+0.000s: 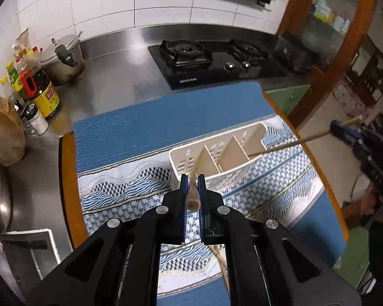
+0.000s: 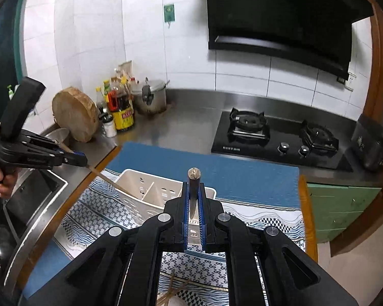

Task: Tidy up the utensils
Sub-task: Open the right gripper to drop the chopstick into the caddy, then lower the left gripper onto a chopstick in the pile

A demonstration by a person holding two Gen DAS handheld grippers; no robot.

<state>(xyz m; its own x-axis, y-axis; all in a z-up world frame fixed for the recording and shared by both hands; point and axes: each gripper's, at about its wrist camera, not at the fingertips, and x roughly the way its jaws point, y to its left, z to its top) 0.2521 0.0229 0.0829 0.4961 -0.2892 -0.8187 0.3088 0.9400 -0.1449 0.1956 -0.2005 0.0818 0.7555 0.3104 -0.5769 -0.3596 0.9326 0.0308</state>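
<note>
Both grippers are clamped on thin wooden chopsticks. The left gripper (image 1: 192, 191) angles its chopstick (image 2: 109, 179) into the left end slot of the cream slotted plastic caddy (image 1: 217, 153), while the right gripper (image 2: 193, 199) pokes its chopstick (image 1: 288, 145) into the right end slot. The caddy sits on a woven blue patterned mat (image 1: 145, 125), with a few more sticks (image 2: 173, 293) lying loose on the mat near me.

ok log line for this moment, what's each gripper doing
left gripper: shut on wooden stick, tip in caddy's left slot | right gripper: shut on second stick, tip in right slot | loose sticks on mat
</note>
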